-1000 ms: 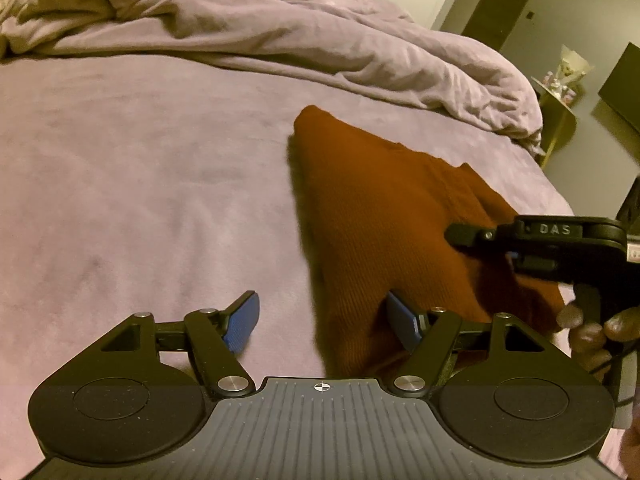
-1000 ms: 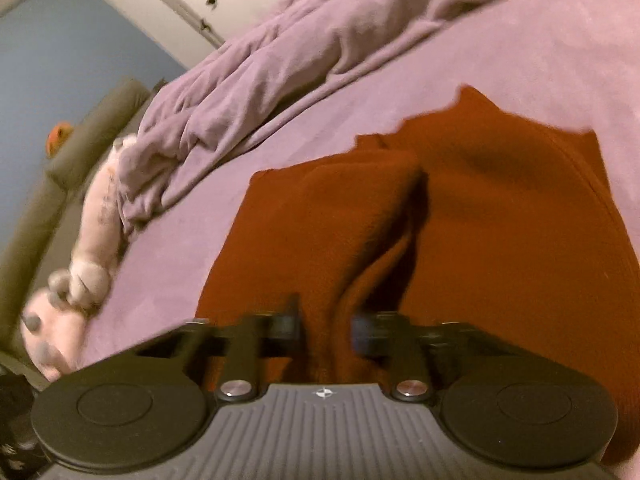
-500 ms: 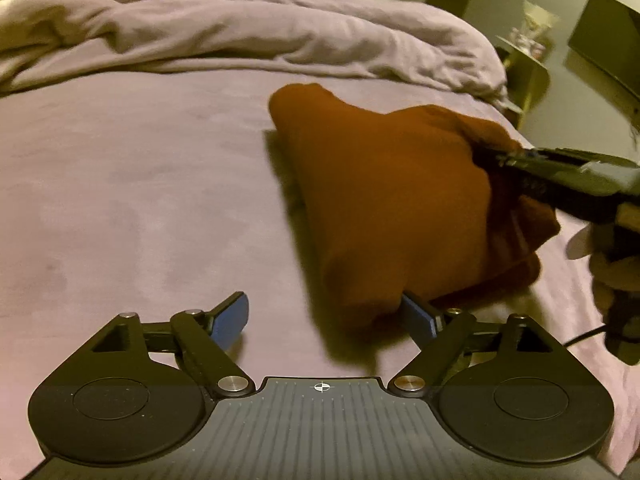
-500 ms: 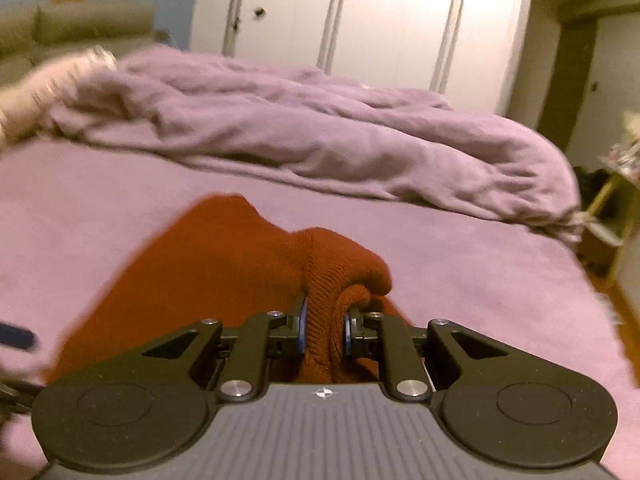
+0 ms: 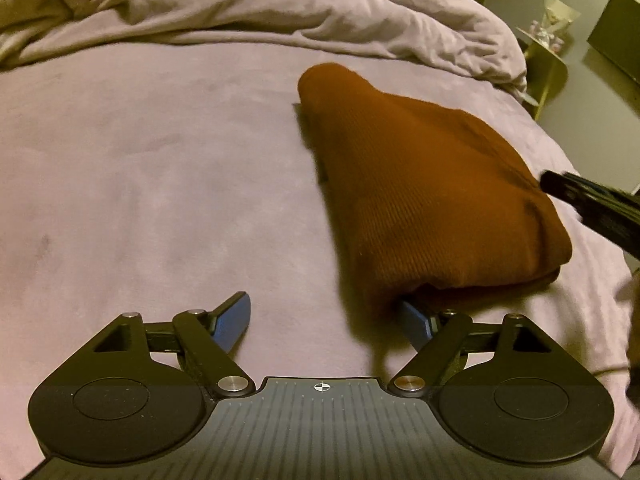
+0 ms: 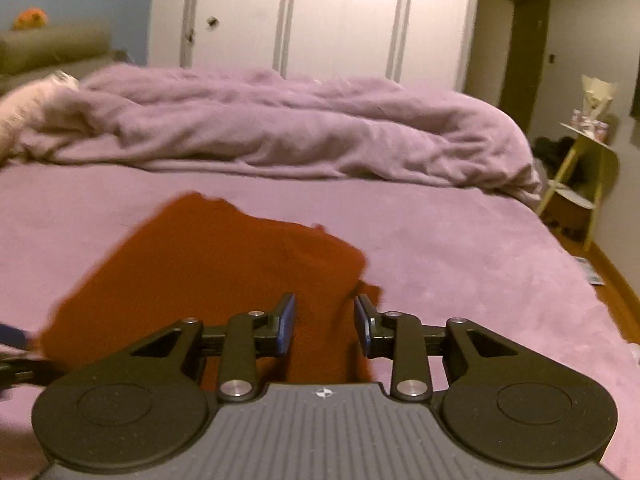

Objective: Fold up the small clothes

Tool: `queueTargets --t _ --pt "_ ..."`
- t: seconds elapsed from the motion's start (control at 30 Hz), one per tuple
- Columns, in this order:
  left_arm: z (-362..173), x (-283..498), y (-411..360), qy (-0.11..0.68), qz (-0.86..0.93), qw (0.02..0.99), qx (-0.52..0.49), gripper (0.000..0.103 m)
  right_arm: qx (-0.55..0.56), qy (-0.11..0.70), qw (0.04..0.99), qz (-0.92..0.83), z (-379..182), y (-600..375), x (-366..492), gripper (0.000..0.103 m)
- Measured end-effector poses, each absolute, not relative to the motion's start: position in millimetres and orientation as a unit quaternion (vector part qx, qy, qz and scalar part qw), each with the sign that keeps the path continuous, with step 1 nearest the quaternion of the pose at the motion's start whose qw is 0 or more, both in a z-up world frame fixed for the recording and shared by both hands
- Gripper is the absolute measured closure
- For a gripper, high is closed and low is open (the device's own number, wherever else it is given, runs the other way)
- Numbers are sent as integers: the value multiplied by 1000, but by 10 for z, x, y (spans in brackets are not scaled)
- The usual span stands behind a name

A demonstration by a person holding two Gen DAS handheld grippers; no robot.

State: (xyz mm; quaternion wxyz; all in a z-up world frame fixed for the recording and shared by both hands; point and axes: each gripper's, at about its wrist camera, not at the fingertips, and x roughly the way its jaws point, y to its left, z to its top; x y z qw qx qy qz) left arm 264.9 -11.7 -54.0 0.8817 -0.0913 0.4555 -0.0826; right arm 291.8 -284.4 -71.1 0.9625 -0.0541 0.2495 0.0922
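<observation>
I saw the folded rust-red garment [image 5: 424, 188] lying on the mauve bed cover [image 5: 160, 168], its long axis running from the upper middle of the left wrist view down to the lower right. My left gripper [image 5: 324, 320] stood wide, released. My right gripper [image 6: 324, 322] had just been opening, pads clear of the cloth between them.

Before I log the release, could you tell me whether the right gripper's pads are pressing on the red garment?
Apart. The right wrist view shows the right gripper open, jaws just opening, with gaps between both pads and the garment.
</observation>
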Motion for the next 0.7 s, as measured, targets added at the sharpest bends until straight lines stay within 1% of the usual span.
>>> queueTargets --t 0.07,0.2,0.33,0.43,0.5,0.57,0.63,0.7 --pt "-554 2648 -200 455 -85 882 -83 19 -3 251 963 100 -693 -2903 2717 72" --pt "-571 2652 -279 448 -83 887 -80 19 163 305 934 87 -923 -3213 2446 70" --pt "-577 2687 -281 446 -73 887 -93 19 264 333 901 88 -1183 -3401 2393 70" --pt "-578 2710 -282 447 -66 886 -100 19 326 319 884 104 -1213 -3484 2507 71" --pt "-587 2728 -281 449 -62 885 -105 19 354 326 871 103 -1264 -3522 2653 71" --pt "-587 2741 -272 449 -60 885 -108 18 374 342 856 102 -1341 -3521 2782 91" --pt "-577 2743 -247 445 -58 887 -109 18 354 337 866 104 -1302 -3491 2801 93" --pt "-593 2747 -215 446 -54 887 -105 18 313 313 892 91 -1183 -3460 2734 95"
